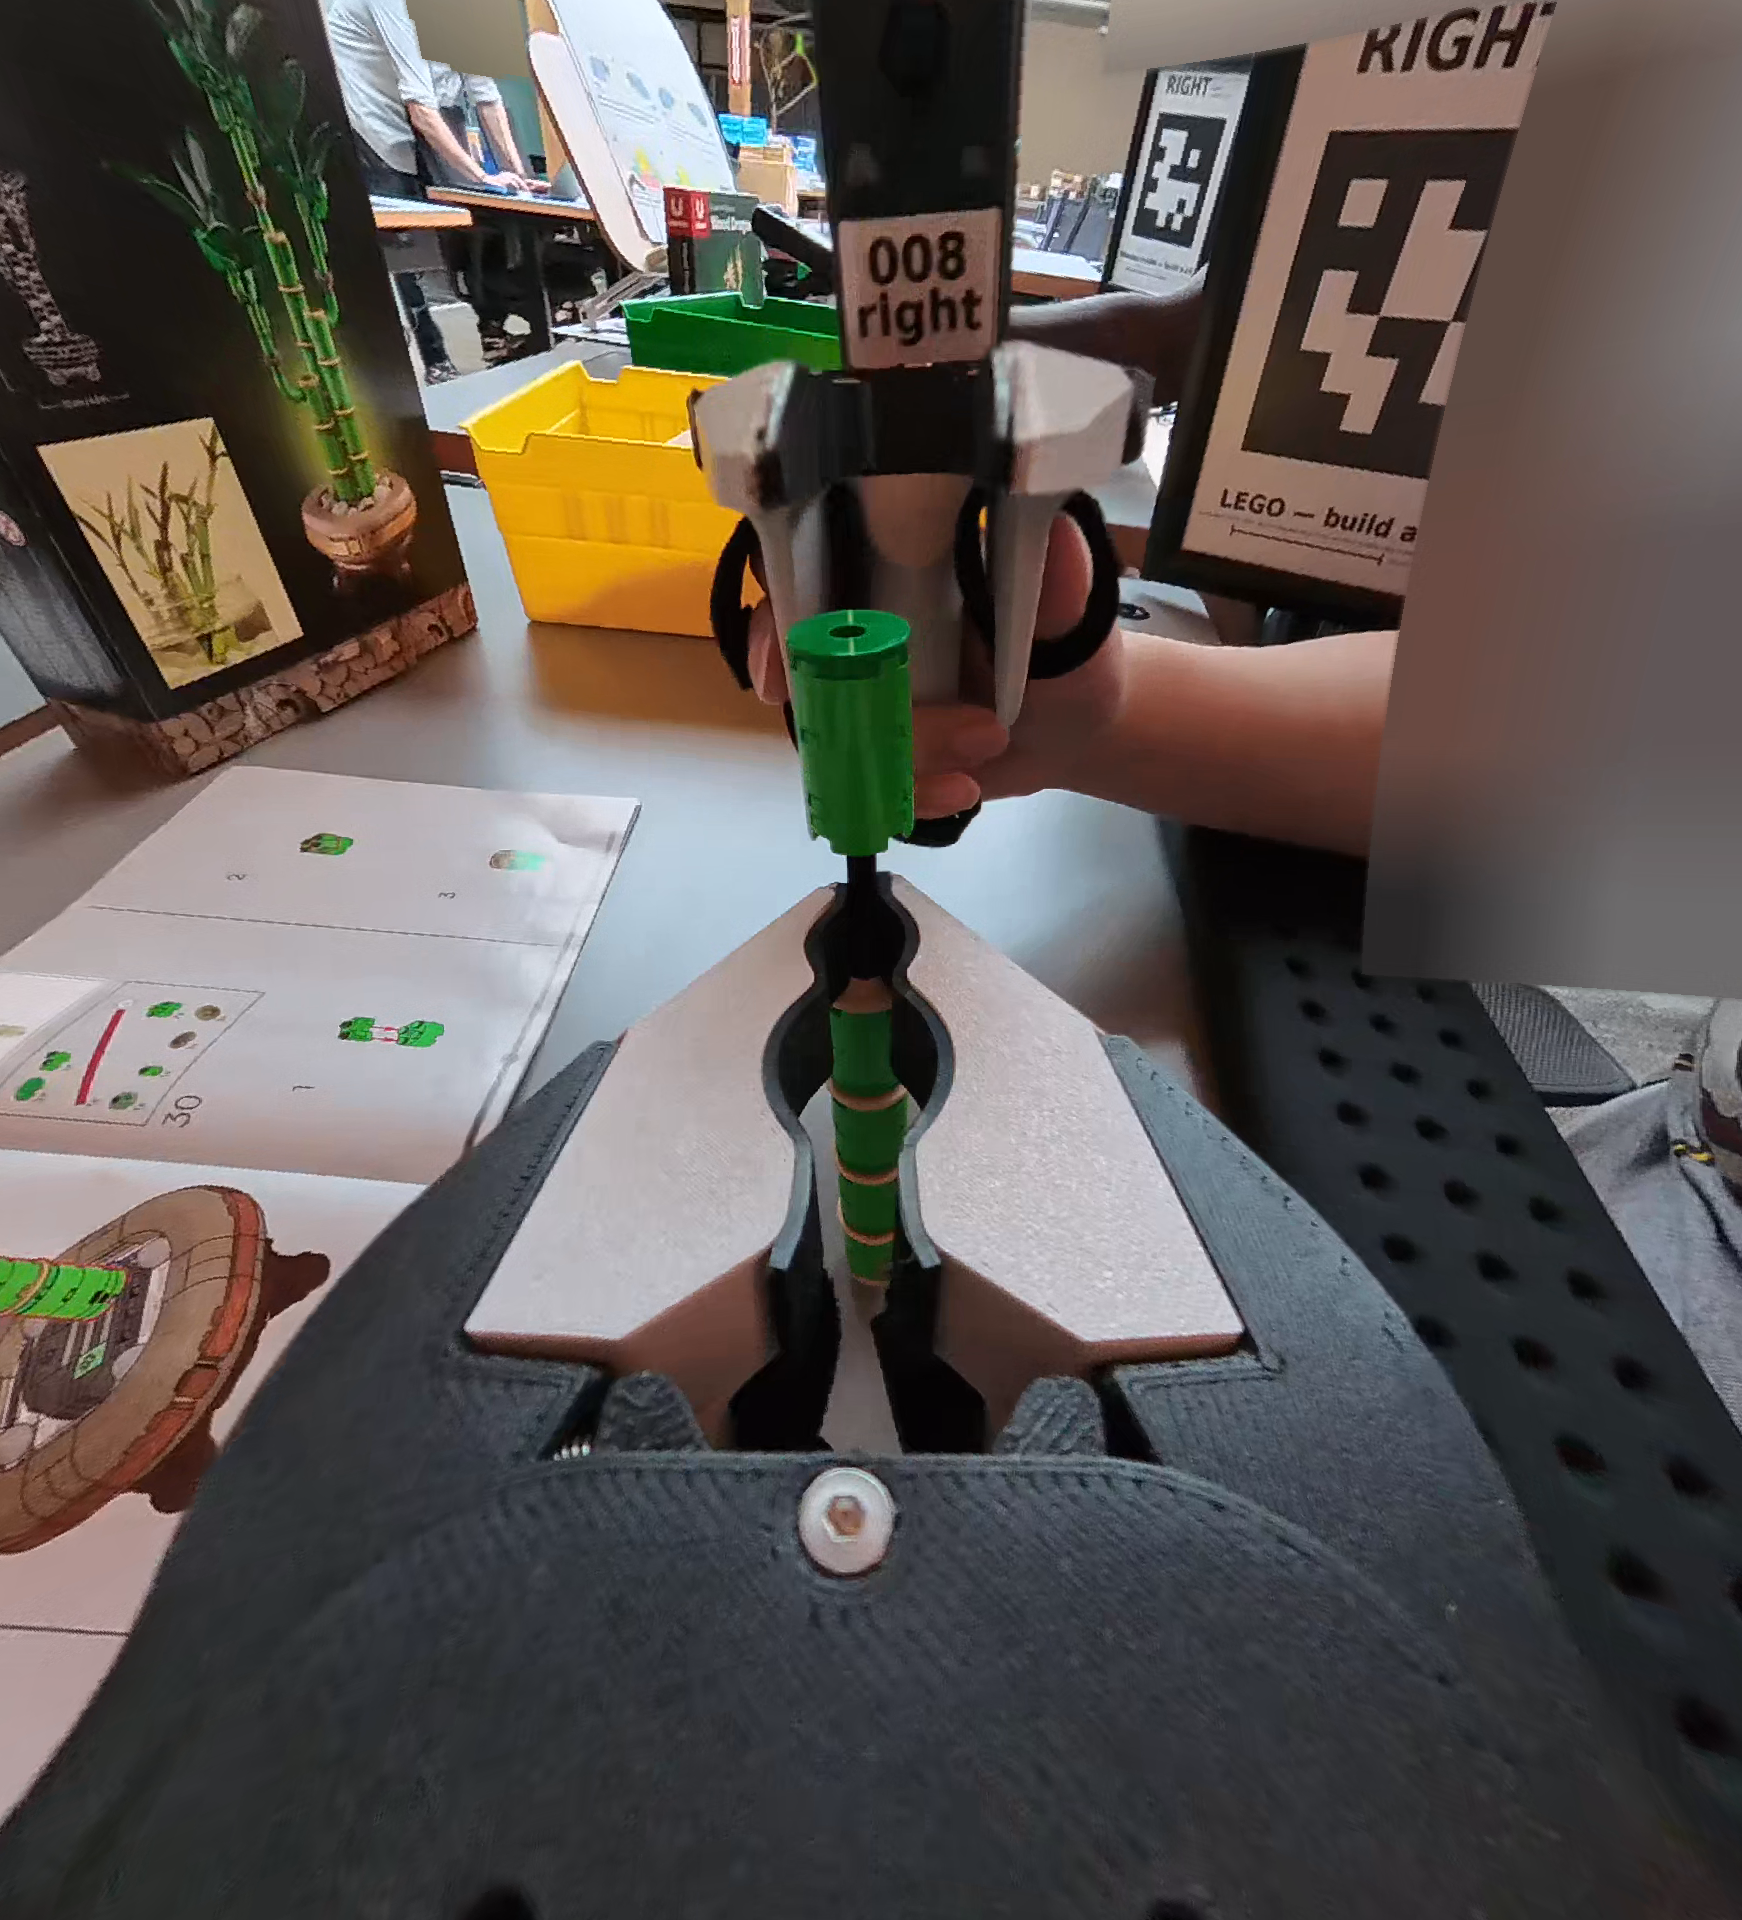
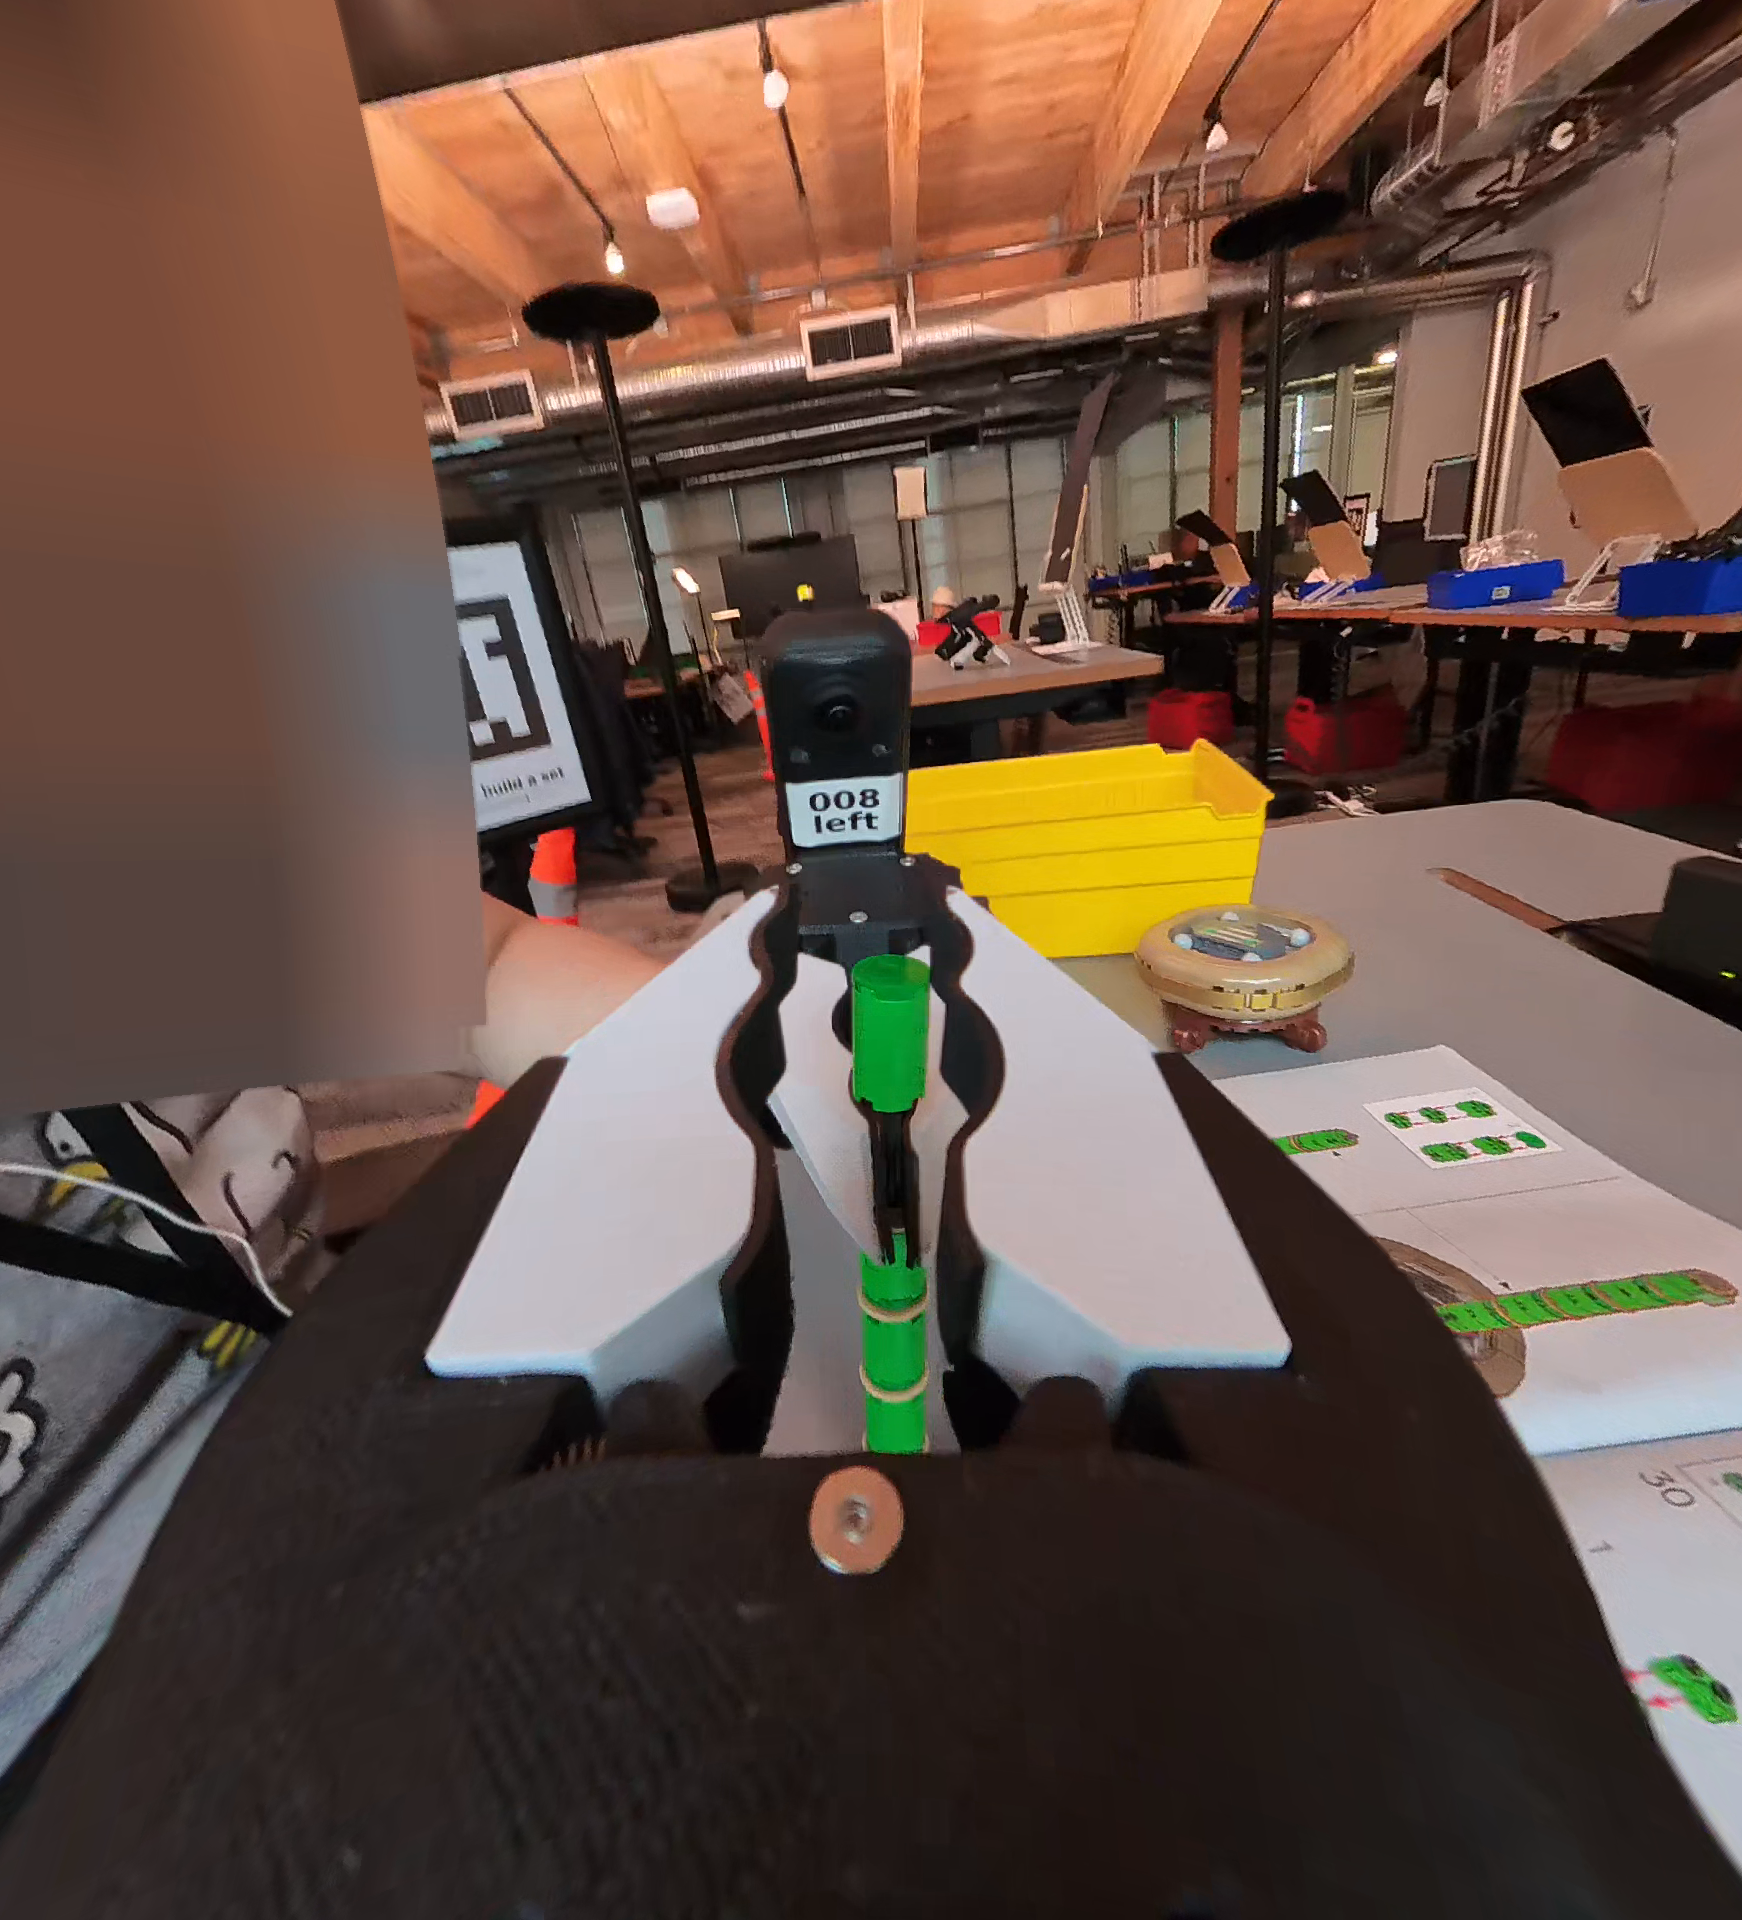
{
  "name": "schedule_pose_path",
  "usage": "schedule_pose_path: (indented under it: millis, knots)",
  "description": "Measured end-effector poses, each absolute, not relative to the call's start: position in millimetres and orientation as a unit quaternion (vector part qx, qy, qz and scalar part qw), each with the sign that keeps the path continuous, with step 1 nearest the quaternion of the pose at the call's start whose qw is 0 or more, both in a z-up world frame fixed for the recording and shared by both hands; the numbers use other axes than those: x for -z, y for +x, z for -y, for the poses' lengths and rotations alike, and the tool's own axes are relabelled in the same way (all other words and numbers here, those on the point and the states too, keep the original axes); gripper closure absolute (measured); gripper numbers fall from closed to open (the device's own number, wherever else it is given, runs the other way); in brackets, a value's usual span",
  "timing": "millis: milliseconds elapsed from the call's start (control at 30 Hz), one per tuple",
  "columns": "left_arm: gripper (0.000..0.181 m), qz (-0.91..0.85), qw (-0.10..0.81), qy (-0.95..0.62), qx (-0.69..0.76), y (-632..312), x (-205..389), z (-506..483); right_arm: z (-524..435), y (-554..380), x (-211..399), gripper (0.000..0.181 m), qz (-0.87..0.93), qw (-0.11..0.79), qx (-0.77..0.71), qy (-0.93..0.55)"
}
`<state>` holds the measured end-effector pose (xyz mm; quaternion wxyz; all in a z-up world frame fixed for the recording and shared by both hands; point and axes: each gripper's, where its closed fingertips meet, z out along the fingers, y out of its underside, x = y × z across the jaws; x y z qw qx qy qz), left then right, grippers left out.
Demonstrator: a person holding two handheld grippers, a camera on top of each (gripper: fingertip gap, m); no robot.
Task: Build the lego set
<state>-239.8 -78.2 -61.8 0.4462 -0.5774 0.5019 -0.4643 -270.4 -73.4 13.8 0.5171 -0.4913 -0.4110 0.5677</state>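
Left wrist view: the left gripper (image 1: pixel 862 914) is clamped on the black axle of a green bamboo stalk (image 1: pixel 867 1153) lying between its fingers. A green cylinder (image 1: pixel 849 732) sits on the axle's far end. The right gripper (image 1: pixel 914 582) faces it; whether it holds anything, I cannot tell. An instruction booklet (image 1: pixel 327 935) lies left, a yellow bin (image 1: pixel 586 530) beyond.

Right wrist view: the right gripper (image 2: pixel 888 1226) grips the stalk (image 2: pixel 893 1351). A tan pot base (image 2: pixel 1244 971) stands far right.
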Motion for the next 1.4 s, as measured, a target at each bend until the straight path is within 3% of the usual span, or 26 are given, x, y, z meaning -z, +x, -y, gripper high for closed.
schedule_pose_path:
  millis: [267,467,633,933,1033,1400]
  knots:
    - [0.179,-0.472,0.382,-0.608,0.511,-241,66,78,82,-279,15,0.134,0.561,0.591,-0.354,-0.458]
    - [0.180,-0.421,0.303,-0.632,0.576,-245,69,77,72,-277,19,0.106,0.555,0.594,-0.336,-0.475]
    - [0.180,-0.414,0.310,-0.632,0.577,-247,68,71,56,-274,23,0.120,0.515,0.588,-0.358,-0.512]
    - [0.179,-0.538,0.459,-0.572,0.415,-245,67,73,55,-275,6,0.143,0.411,0.514,-0.503,-0.560]
    - [0.180,-0.540,0.462,-0.567,0.416,-244,67,74,66,-279,4,0.157,0.433,0.513,-0.502,-0.545]
    - [0.180,-0.535,0.461,-0.566,0.427,-244,66,74,68,-291,14,0.166,0.443,0.507,-0.495,-0.550]
